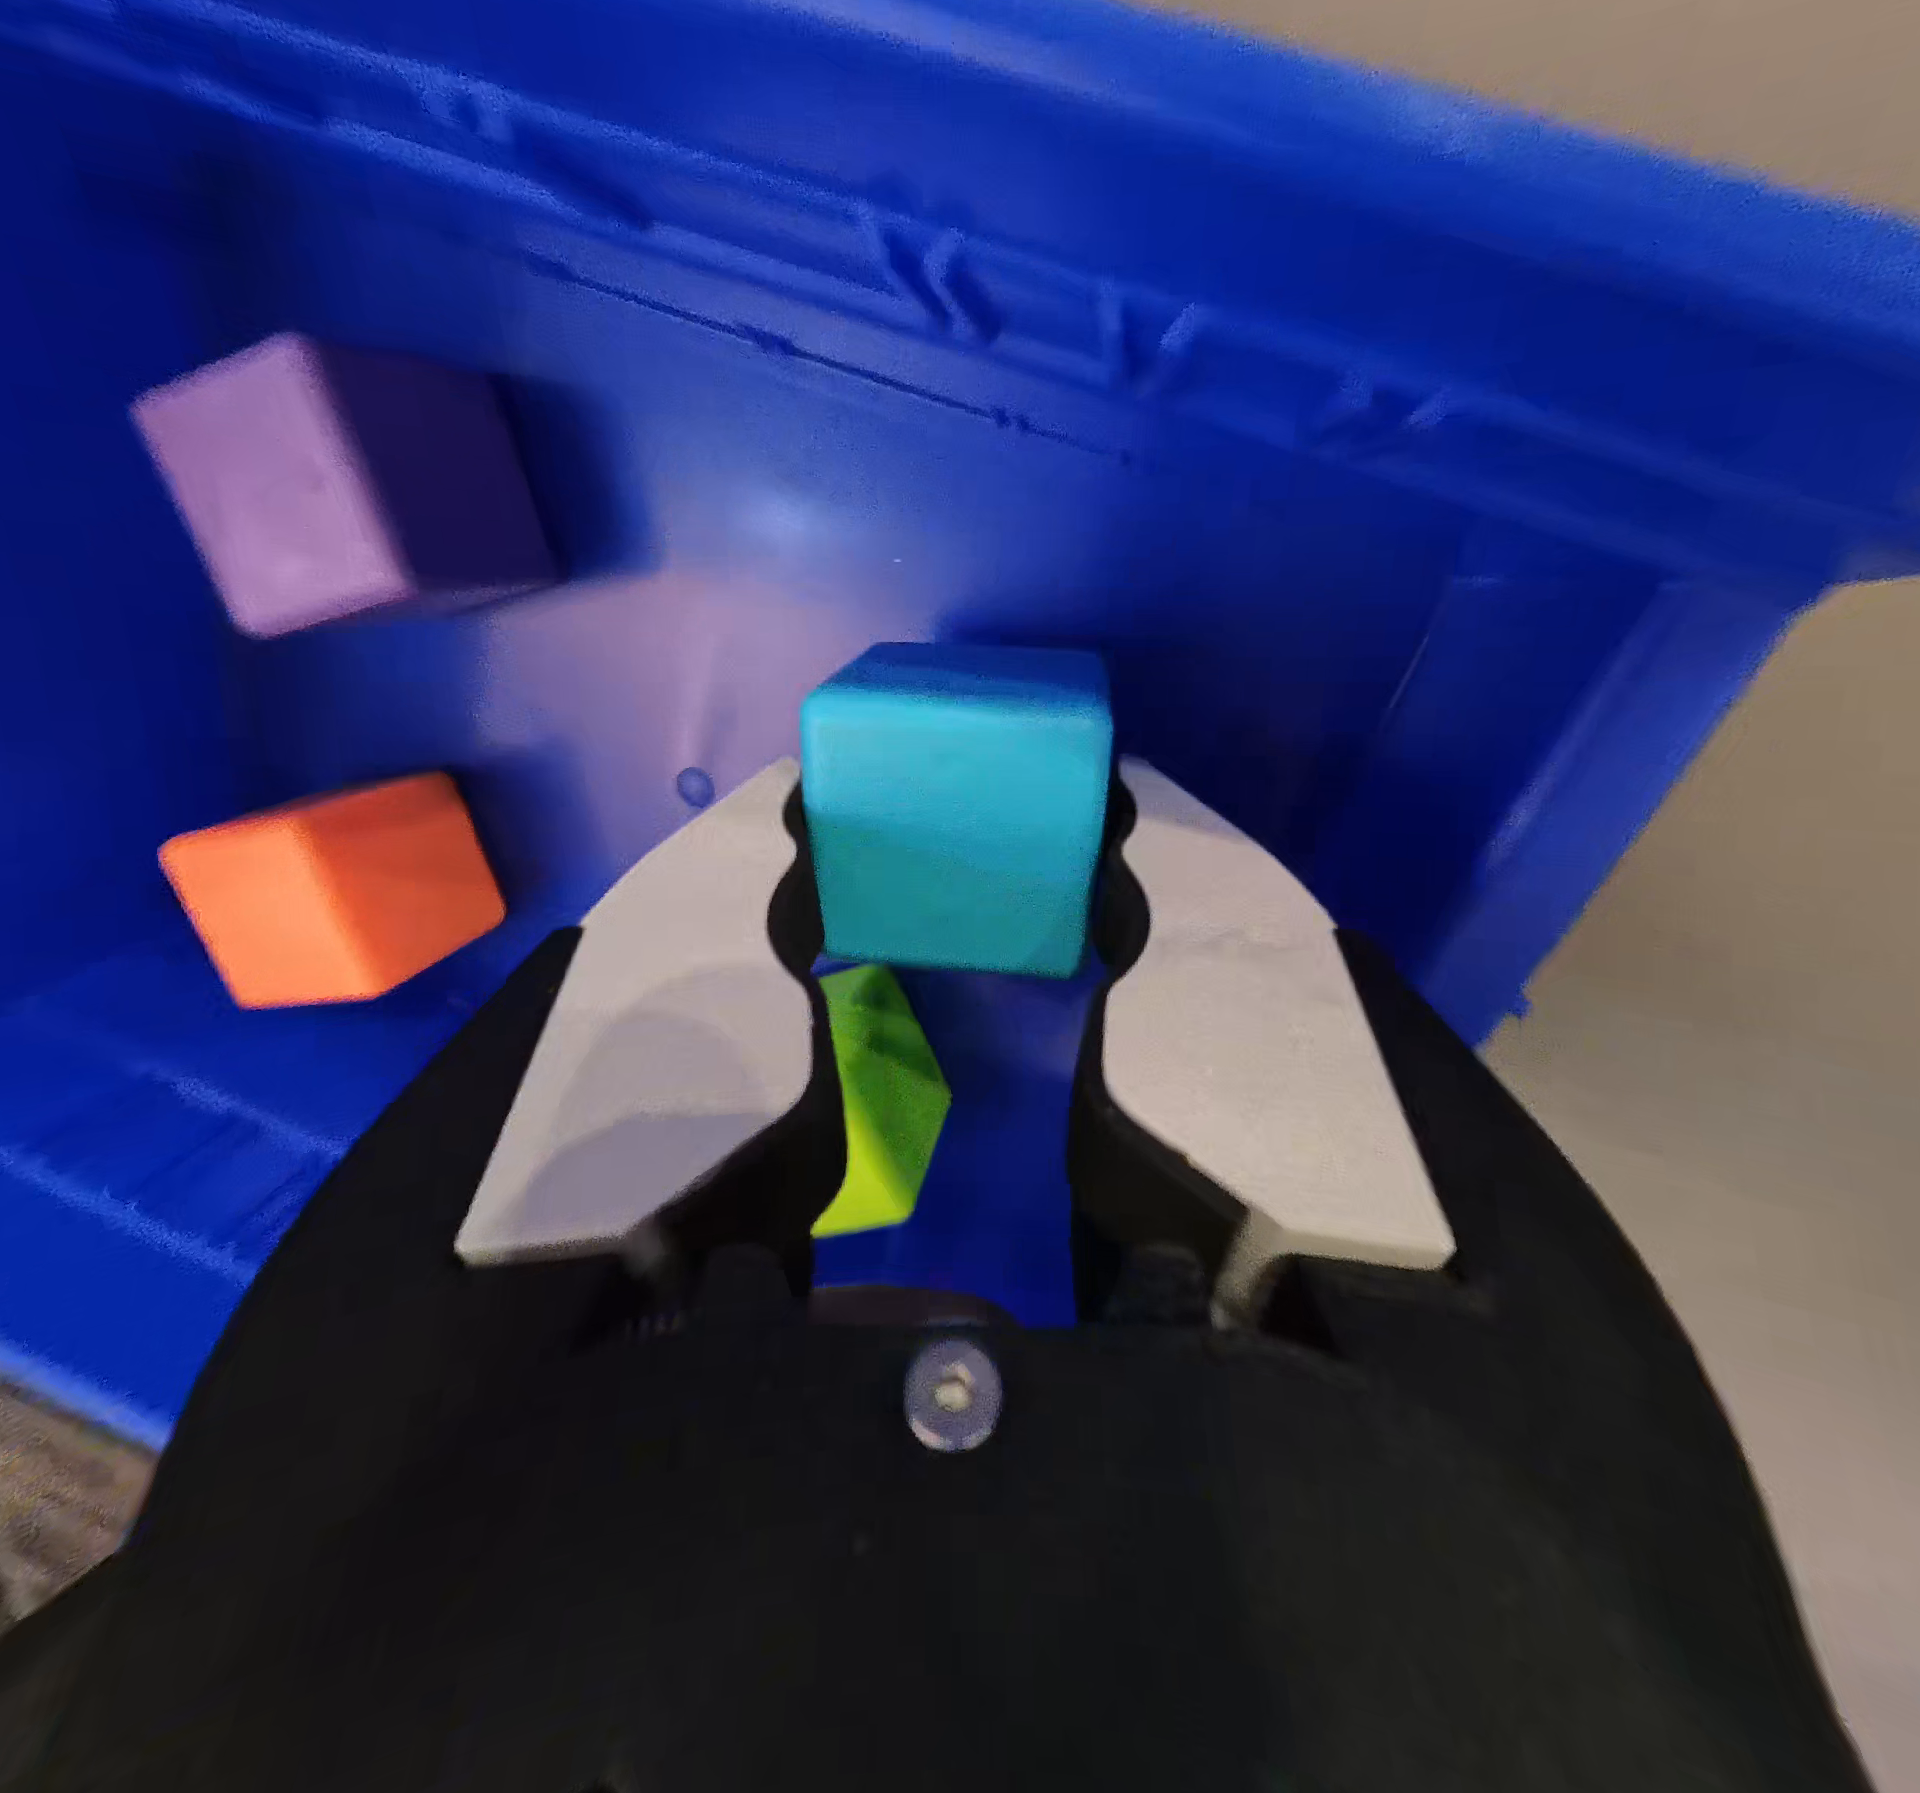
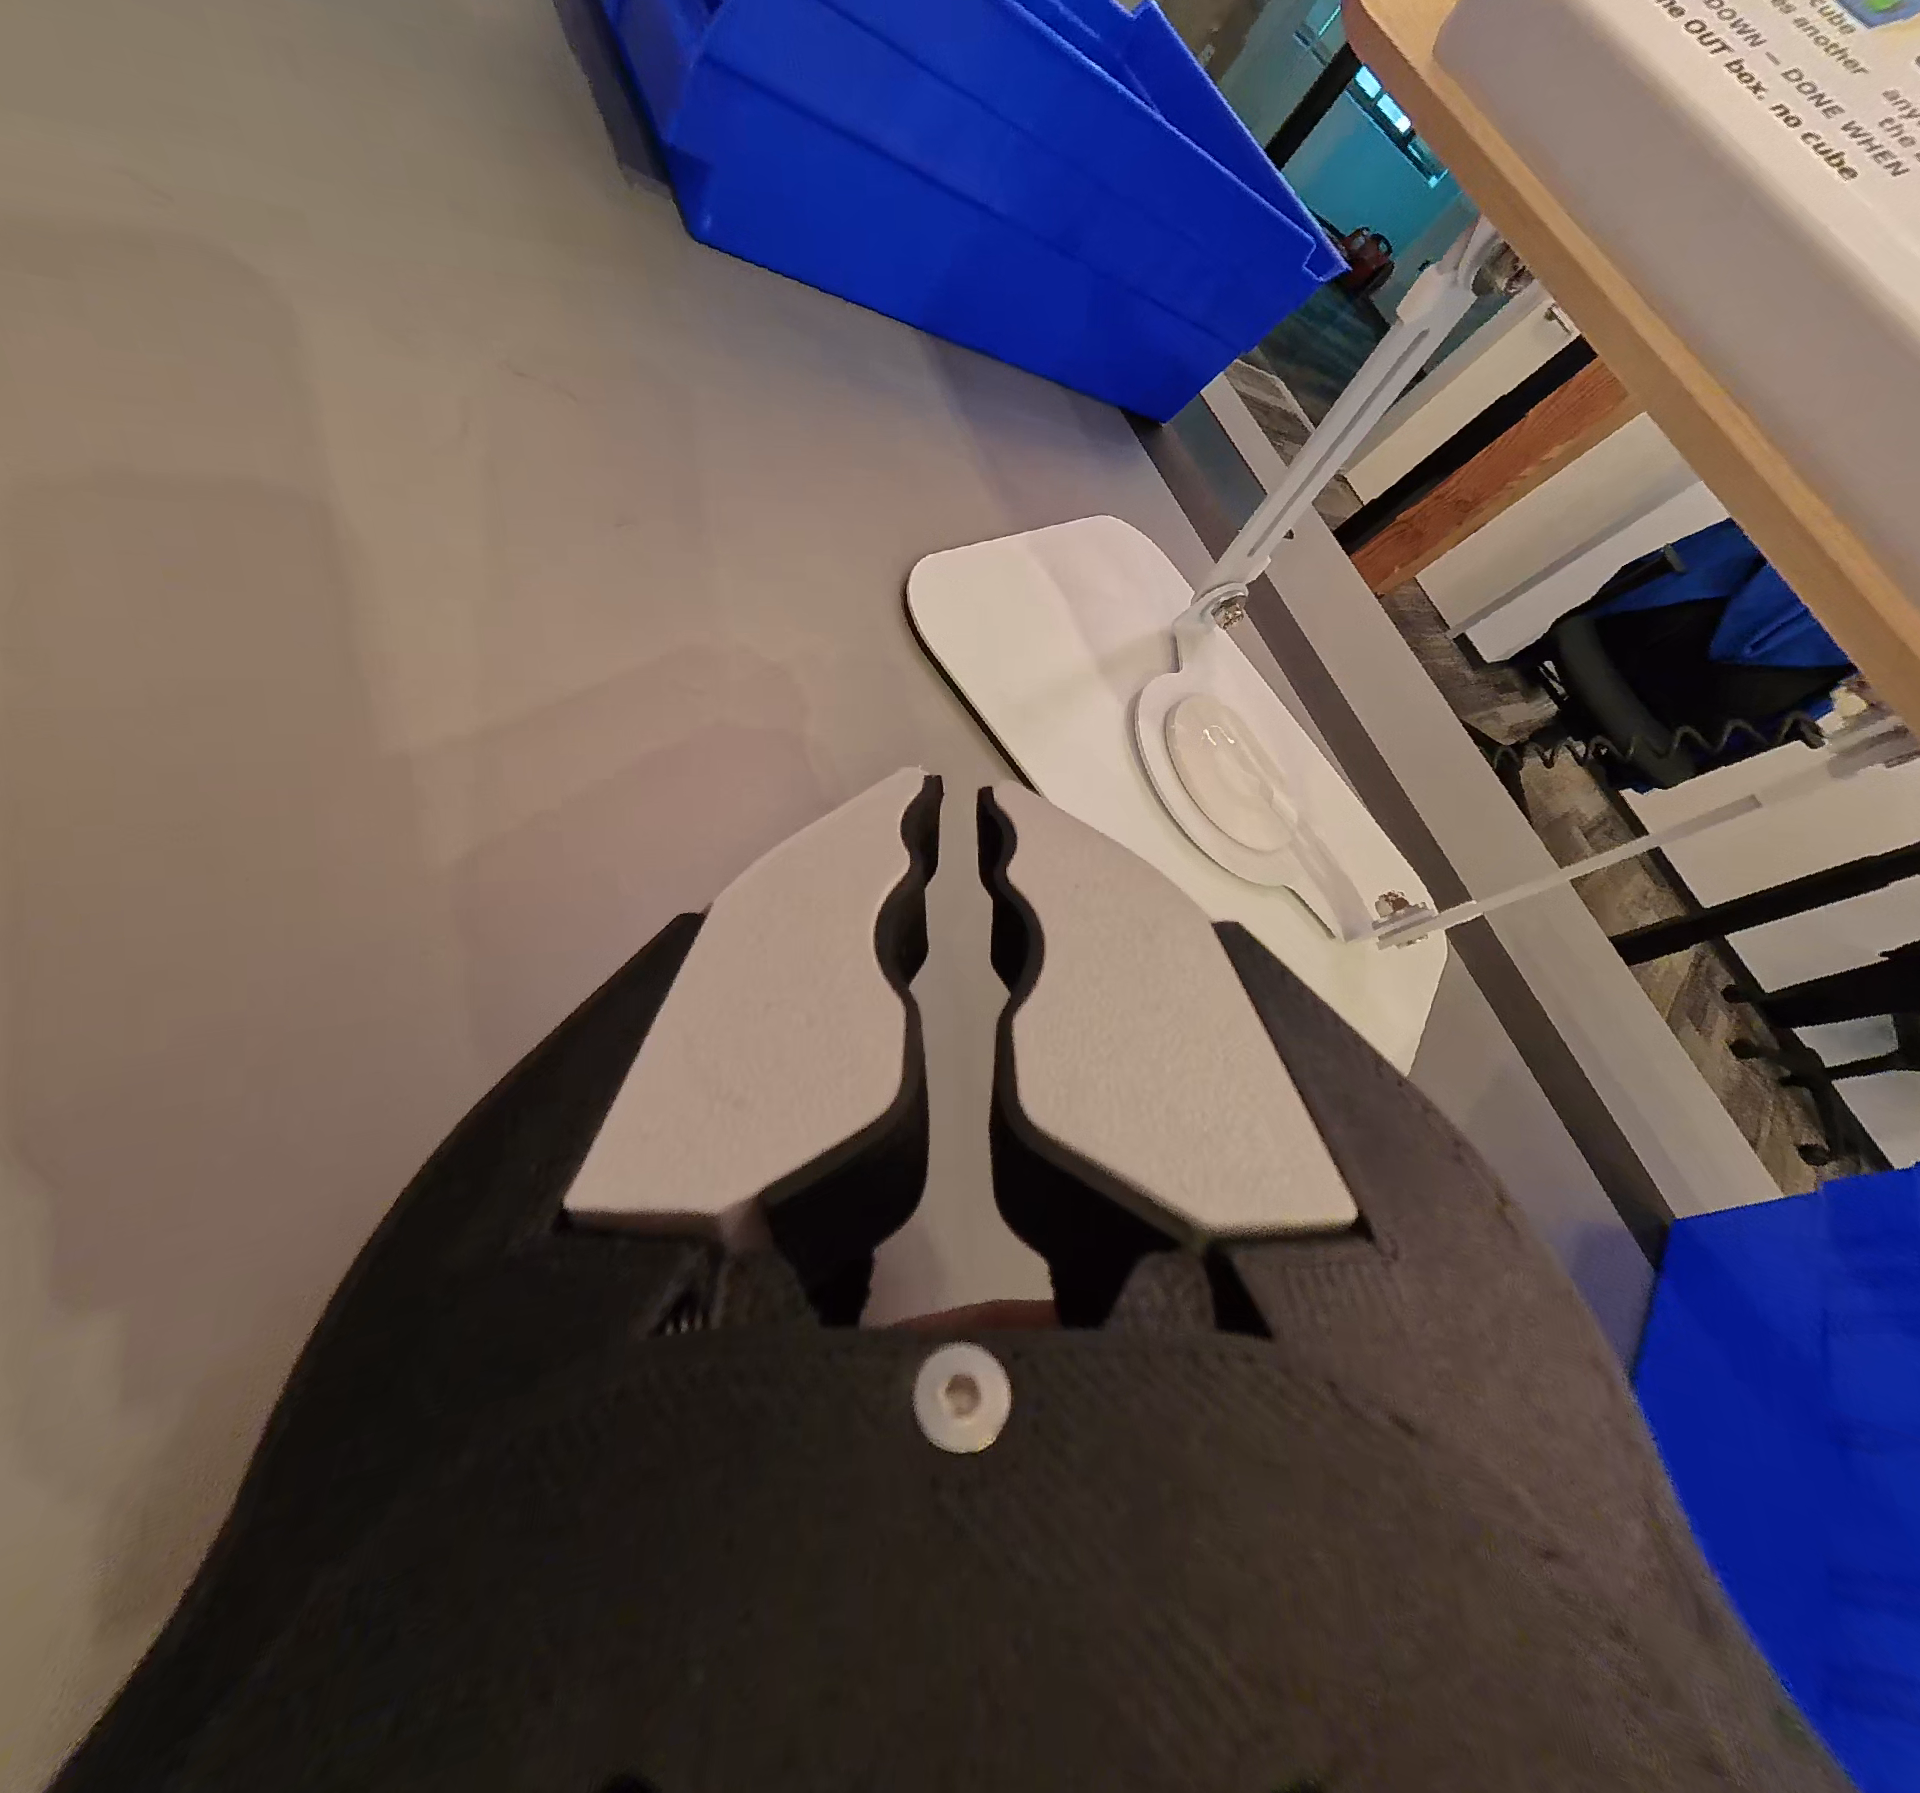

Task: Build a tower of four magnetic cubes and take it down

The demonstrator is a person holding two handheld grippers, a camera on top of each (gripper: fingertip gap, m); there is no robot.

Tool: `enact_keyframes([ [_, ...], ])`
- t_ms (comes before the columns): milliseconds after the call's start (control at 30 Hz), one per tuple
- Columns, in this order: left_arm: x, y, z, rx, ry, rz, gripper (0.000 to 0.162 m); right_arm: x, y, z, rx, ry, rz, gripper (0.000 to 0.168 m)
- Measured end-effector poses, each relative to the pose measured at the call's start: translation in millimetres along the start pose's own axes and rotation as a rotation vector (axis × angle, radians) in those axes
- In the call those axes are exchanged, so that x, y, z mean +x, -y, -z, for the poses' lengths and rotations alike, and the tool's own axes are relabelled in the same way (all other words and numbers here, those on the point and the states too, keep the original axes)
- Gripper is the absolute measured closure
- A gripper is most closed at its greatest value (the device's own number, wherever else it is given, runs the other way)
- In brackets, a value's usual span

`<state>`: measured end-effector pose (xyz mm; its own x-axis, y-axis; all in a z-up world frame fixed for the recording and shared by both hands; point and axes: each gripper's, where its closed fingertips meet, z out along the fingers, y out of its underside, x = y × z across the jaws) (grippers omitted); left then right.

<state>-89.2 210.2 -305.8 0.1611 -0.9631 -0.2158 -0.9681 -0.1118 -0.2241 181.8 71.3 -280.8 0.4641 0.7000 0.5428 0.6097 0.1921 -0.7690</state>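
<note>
Left tool (image 1: 956, 787) grips teal cube (image 1: 951, 808), half-hiding green cube (image 1: 883, 1099)

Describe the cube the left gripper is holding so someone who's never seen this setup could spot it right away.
Look at the big blue bin on the grey table. Over its floor, the left gripper is shut on the teal cube, one grey finger on each side. The purple cube, orange cube and green cube lie loose; only the teal one is clamped.
</note>
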Motion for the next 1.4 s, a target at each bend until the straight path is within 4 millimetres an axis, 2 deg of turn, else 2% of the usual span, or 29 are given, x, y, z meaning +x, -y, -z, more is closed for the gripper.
enact_keyframes([
  [100, -4.7, 2.9, 38.3, 0.063, 0.054, 0.039, 0.112, 1.7, 0.0, 1.0, 0.004, -0.001, -0.012, 0.162],
  [200, 9.9, 15.3, 80.3, 0.1, 0.074, 0.023, 0.112, 4.6, -2.2, 1.9, 0.001, -0.001, -0.024, 0.162],
  [300, 46.2, 48.3, 111.1, 0.161, 0.042, -0.064, 0.112, 10.5, -4.8, 4.0, 0.007, 0.001, -0.053, 0.163],
  [400, 90.0, 85.5, 119.1, 0.161, 0.008, -0.205, 0.112, 23.3, -11.8, 7.0, 0.007, -0.009, -0.096, 0.168],
  [567, 159.3, 145.7, 95.7, 0.161, -0.085, -0.424, 0.112, 41.9, -21.5, 12.0, 0.011, -0.012, -0.183, 0.168],
  [733, 204.4, 188.2, 69.1, 0.186, -0.17, -0.557, 0.112, 51.8, -28.9, 14.1, 0.005, -0.017, -0.211, 0.168],
  [867, 230.7, 210.2, 50.9, 0.183, -0.214, -0.644, 0.112, 53.8, -29.7, 14.2, 0.005, -0.014, -0.227, 0.168],
  [1100, 261.0, 233.9, 31.1, 0.192, -0.256, -0.757, 0.112, 51.7, -30.0, 13.4, -0.001, -0.008, -0.213, 0.168],
  [1400, 284.6, 226.0, -12.3, 0.119, -0.31, -0.815, 0.112, 50.2, -30.1, 13.0, -0.005, -0.005, -0.201, 0.168],
])
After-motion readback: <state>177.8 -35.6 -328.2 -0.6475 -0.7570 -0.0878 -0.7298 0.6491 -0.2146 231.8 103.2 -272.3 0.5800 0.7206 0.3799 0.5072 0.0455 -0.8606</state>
